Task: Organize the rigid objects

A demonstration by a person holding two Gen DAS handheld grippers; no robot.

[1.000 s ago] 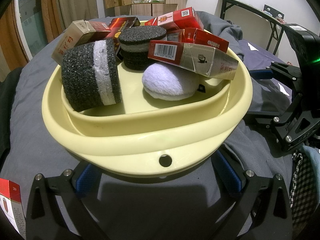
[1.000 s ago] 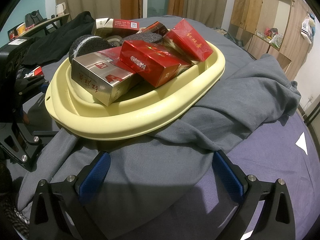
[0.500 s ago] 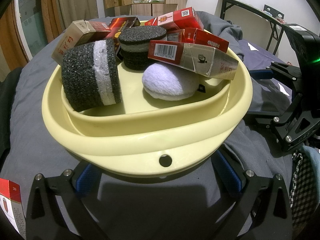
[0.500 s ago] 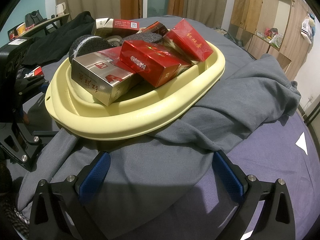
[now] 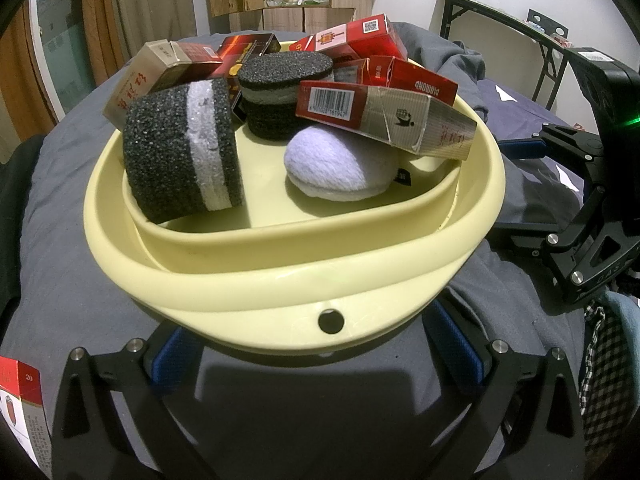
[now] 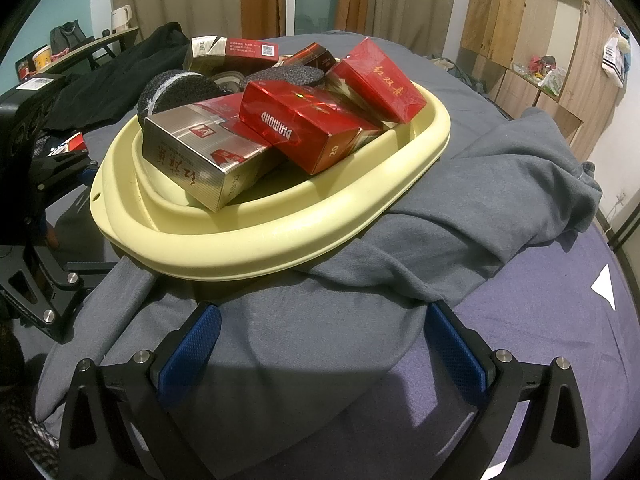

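- Yellow plastic basin (image 5: 280,280) sits on grey cloth (image 6: 460,216) across the bed, heaped with my sorted goods: red and silver cartons, two black sponges and a pale puff.
- My left gripper (image 5: 316,356) hangs spread wide and empty just below the near rim, its blue pads either side of the small drain hole; it touches nothing that I can see.
- My right gripper (image 6: 320,344) is likewise splayed and holding nothing, poised over the cloth just short of the basin's side.
- Inside, a silver carton (image 5: 384,120) rests tilted on the puff (image 5: 340,164), one sponge (image 5: 180,152) leans on the near-left wall, and a red carton (image 6: 304,128) lies across the pile.
- Most of the job looks done to me, since nearly everything is in the basin.
- One carton (image 5: 20,412) lies outside, at the lower left of the left view, well apart from the basin; I judge that fetching it is what remains.
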